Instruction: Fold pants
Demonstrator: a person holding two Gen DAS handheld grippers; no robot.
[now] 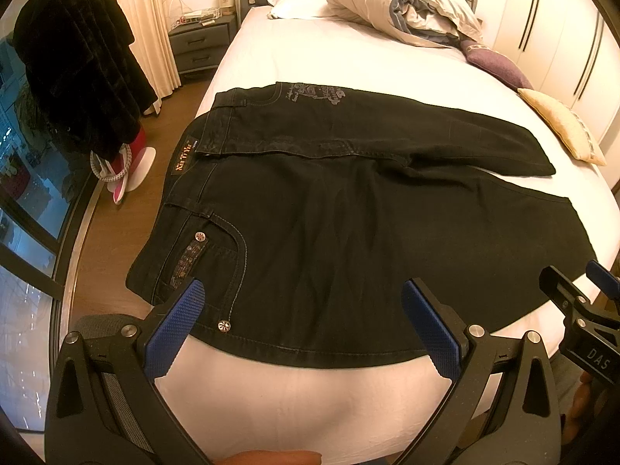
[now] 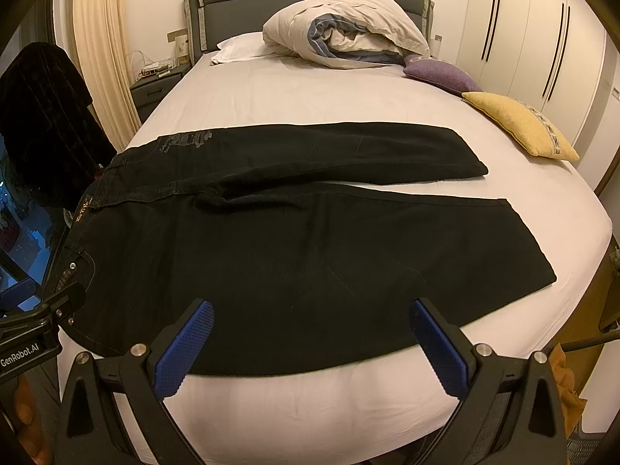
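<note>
My black pants (image 1: 329, 240) lie spread flat across the bed (image 1: 310, 58), waistband at its left edge, the two legs reaching toward the right edge. I hold my left gripper (image 1: 302, 310) over the near hip pocket, jaws wide apart, gripping nothing. My right gripper (image 2: 310, 333) hovers over the near leg, equally wide and empty.
</note>
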